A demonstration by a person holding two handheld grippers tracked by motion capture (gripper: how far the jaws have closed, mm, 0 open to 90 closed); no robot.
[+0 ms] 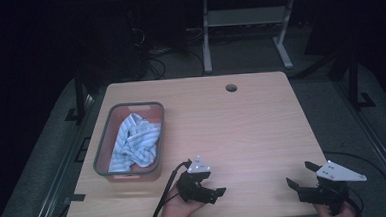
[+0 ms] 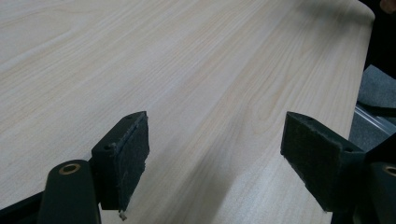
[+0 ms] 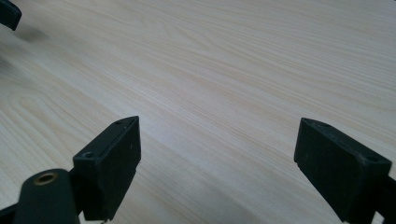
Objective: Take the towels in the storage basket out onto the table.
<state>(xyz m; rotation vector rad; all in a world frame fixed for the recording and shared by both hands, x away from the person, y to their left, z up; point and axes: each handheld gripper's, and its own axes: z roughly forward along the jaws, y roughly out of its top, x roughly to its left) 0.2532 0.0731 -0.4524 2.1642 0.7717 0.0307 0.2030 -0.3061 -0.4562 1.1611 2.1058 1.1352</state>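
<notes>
both grippers, left and right, are spread and empty, right of the bin. to lift its cloth, reach in from above, pinching a raised fold.

black two-jaw left tool, right tool, grey three-cornered plates, black trailing cables

The table was a pale wood-grain, light beige with fine streaks running through it. Over by its left edge sat a bin with a grey rim and salmon-orange walls, and the cloth in it was white with light blue stripes. Both grippers, left and right, were black, each with a light grey plate on top. Floor was dark grey.
</notes>
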